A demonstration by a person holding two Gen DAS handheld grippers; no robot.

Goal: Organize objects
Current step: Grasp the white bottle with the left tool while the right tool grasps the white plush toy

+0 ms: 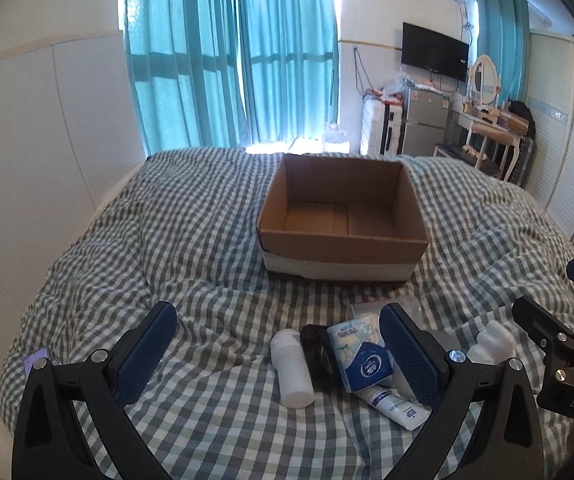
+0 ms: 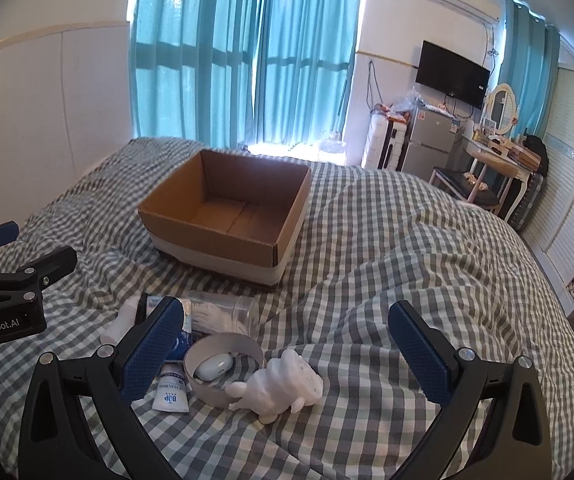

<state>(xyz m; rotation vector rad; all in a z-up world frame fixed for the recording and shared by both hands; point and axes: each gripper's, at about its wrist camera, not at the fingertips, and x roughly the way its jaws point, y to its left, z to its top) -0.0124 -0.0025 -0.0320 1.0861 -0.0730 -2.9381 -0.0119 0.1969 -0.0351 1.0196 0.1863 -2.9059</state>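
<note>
An open, empty cardboard box (image 1: 343, 216) sits on the checked bed; it also shows in the right wrist view (image 2: 227, 216). A pile of small items lies near me: a white bottle (image 1: 291, 368), a dark object (image 1: 319, 352), a blue tissue pack (image 1: 361, 356), a white tube (image 1: 395, 404). The right wrist view shows a white tape ring (image 2: 225, 368) around a white earbud case (image 2: 215, 366), a white figurine (image 2: 283, 384), a clear plastic container (image 2: 223, 312) and the tube (image 2: 171, 390). My left gripper (image 1: 279, 344) is open above the pile. My right gripper (image 2: 283, 336) is open above the figurine.
The checked duvet (image 2: 387, 248) is rumpled. A white wall panel (image 1: 47, 152) runs along the left. Beyond the bed stand teal curtains (image 1: 231, 56), a suitcase (image 1: 379, 128), a small fridge (image 1: 423, 124) and a dressing table (image 1: 491, 124). A purple item (image 1: 33, 362) lies at the bed's left edge.
</note>
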